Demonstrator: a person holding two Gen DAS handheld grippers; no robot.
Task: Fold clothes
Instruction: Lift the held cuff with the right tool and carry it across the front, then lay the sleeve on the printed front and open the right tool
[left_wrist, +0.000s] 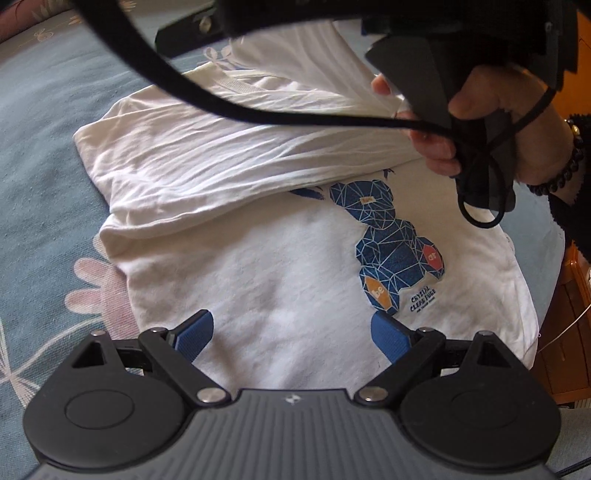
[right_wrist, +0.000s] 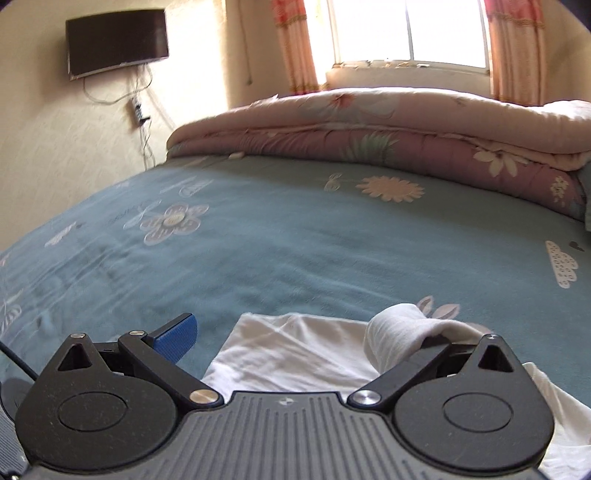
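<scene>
White cotton T-shirt (left_wrist: 266, 266) with blue geometric bear print (left_wrist: 391, 247) lying partly folded on blue flowered bed sheet (left_wrist: 48, 122), left gripper (left_wrist: 291, 332) fingers wide above its hem, right gripper (right_wrist: 291, 332) fingers wide, one draped in shirt cloth.

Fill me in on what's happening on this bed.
A person is folding a white T-shirt with a blue bear print on the blue bedsheet. One side is folded across the chest. The left hand-held gripper hovers open over the hem. The right hand-held gripper is open, cloth draped over one finger.
</scene>
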